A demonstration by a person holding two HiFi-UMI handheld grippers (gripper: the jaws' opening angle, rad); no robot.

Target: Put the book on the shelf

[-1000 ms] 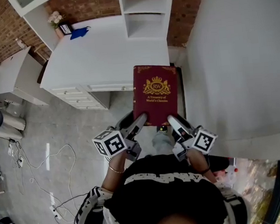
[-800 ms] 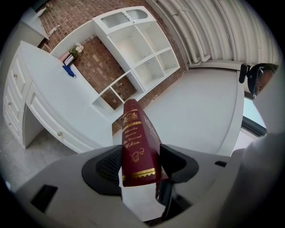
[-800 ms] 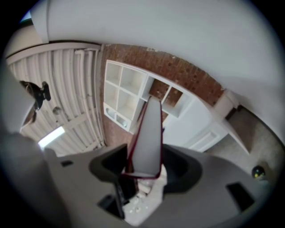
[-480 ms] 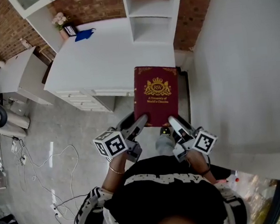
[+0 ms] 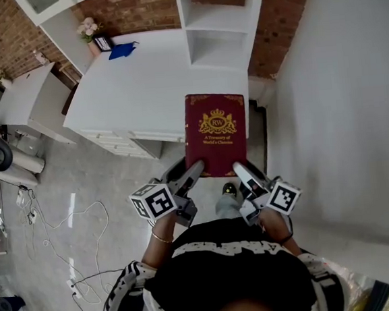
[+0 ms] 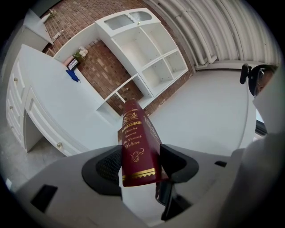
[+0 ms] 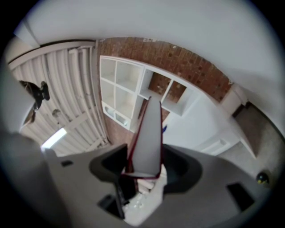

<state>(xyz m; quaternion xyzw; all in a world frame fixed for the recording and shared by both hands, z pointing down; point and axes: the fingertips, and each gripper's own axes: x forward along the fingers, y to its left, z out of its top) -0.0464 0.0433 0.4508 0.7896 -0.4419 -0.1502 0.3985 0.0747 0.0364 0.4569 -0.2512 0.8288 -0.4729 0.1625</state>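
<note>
A dark red hardback book (image 5: 216, 134) with gold lettering is held flat in the air in front of the person, over the near edge of a white desk (image 5: 140, 75). My left gripper (image 5: 194, 170) is shut on its near left corner, spine (image 6: 136, 147) between the jaws. My right gripper (image 5: 242, 169) is shut on the near right corner, with the white page edge (image 7: 148, 142) showing between its jaws. A white shelf unit (image 5: 218, 21) stands at the desk's back against a brick wall; its open cubbies (image 6: 153, 49) also show in both gripper views (image 7: 116, 84).
A blue object (image 5: 122, 50), a small frame and a pot of flowers (image 5: 89, 27) sit at the desk's far left. A low white cabinet (image 5: 24, 98) stands to the left. Cables (image 5: 65, 224) lie on the grey floor. A white wall (image 5: 339, 105) rises on the right.
The desk and shelf unit have slid slightly right and down in the head view as the person moves closer. Both grippers keep the same hold on the book.
</note>
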